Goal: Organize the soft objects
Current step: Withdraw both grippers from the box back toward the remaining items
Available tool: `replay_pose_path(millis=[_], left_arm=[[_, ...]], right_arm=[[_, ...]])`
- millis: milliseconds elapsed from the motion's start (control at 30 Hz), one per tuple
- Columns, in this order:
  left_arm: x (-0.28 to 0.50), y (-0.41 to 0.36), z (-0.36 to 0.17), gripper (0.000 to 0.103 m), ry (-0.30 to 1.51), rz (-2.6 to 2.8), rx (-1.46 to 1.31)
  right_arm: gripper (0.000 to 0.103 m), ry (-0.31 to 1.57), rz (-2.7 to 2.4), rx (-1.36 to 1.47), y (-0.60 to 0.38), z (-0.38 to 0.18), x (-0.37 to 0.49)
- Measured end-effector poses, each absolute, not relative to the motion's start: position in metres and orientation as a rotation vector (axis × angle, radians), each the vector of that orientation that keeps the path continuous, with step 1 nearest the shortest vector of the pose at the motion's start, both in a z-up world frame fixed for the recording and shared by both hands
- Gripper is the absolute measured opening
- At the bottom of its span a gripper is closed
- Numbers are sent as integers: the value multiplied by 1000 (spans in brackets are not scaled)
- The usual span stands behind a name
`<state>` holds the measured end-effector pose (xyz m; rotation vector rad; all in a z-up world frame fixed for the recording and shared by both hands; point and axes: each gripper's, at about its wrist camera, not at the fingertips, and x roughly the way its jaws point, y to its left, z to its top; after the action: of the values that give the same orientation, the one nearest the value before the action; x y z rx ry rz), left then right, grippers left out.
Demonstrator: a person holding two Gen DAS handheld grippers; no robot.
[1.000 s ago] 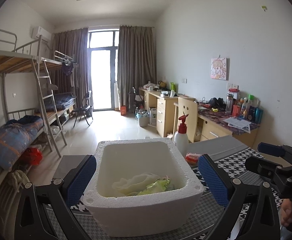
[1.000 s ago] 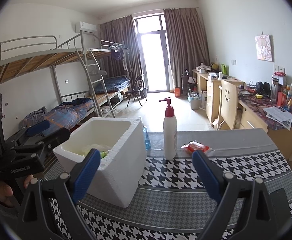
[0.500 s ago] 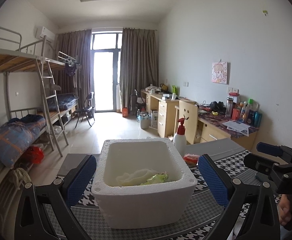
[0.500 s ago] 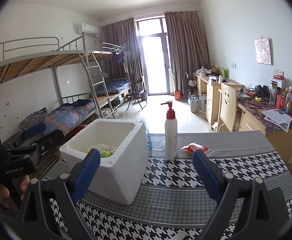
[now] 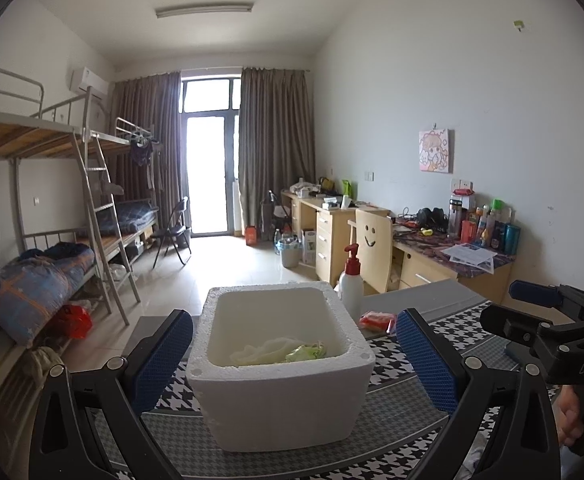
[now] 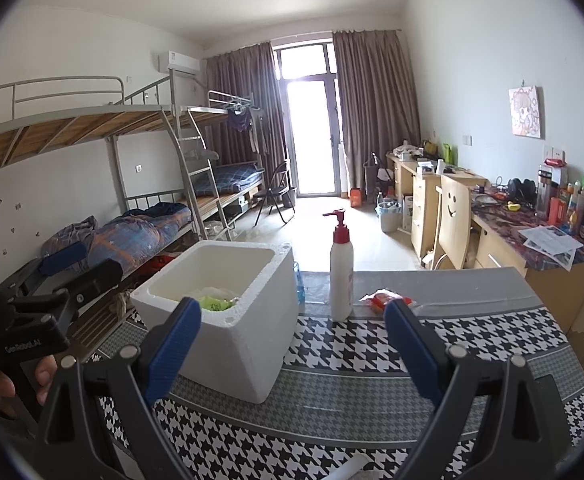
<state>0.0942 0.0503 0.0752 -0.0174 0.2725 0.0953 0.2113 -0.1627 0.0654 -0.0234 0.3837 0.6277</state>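
Observation:
A white foam box stands on the houndstooth tablecloth; it also shows in the right wrist view. Inside lie a white soft bag and a green packet, which also shows in the right wrist view. A red soft packet lies behind the box to the right, and shows in the right wrist view. My left gripper is open and empty, its jaws either side of the box, pulled back from it. My right gripper is open and empty, right of the box.
A white pump bottle with a red top stands upright between the box and the red packet. The tablecloth covers the table. Bunk beds stand at left, desks and a chair at right.
Both grippers have drawn back from the foam box, which looks smaller and farther in both views. Both stay open and empty.

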Motion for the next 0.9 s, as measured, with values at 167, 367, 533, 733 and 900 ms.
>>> replay_pose_path(millis=[167, 367, 533, 733, 900], left_arm=[[92, 45, 75, 102, 272, 85, -21], [85, 42, 74, 102, 276, 71, -25], [82, 40, 74, 102, 276, 55, -26], [78, 34, 73, 102, 269, 33, -22], [77, 33, 71, 102, 274, 31, -15]], right_arm=[[95, 375, 616, -21, -169, 66, 206], [95, 367, 609, -22, -175, 68, 200], [95, 359, 599, -31, -177, 67, 196], [95, 352, 591, -37, -183, 65, 193], [95, 343, 584, -45, -186, 61, 190]])
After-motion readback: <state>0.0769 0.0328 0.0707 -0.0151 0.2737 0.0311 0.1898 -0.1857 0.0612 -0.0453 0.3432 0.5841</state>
